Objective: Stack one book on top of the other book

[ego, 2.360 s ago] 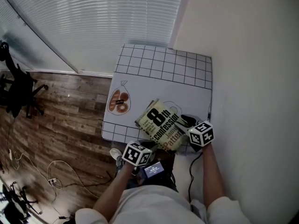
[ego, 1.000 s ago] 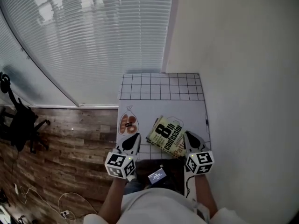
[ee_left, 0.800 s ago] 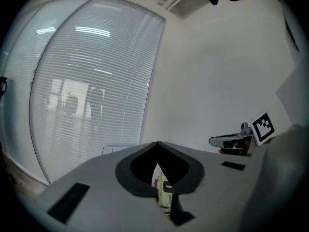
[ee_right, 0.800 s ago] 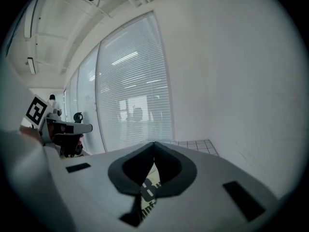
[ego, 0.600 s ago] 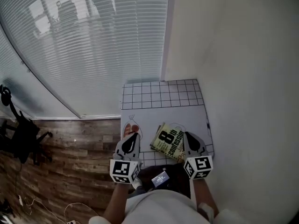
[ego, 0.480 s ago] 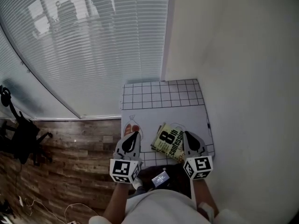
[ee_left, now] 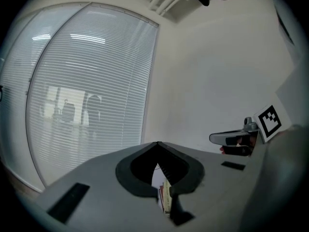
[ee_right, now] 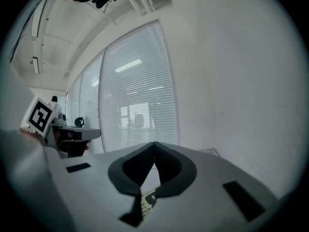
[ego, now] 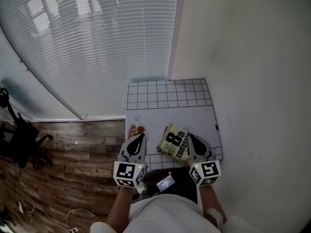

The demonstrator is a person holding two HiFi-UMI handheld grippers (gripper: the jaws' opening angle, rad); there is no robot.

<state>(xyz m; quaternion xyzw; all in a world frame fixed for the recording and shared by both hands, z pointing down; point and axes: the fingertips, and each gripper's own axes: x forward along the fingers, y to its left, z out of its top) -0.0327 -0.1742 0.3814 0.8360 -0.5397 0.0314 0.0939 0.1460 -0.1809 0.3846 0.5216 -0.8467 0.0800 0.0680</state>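
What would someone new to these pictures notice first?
The yellow book with its big black 8, lying on the white table near its front edge. Next, the two shut grippers flanking it: the left gripper by a bag drawing, the right gripper at the book's right edge. Window blinds fill the background.

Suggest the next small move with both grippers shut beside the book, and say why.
Probably draw both back from the table: the left gripper and right gripper are shut with nothing between their jaws, and the book lies flat on the table, held by neither.
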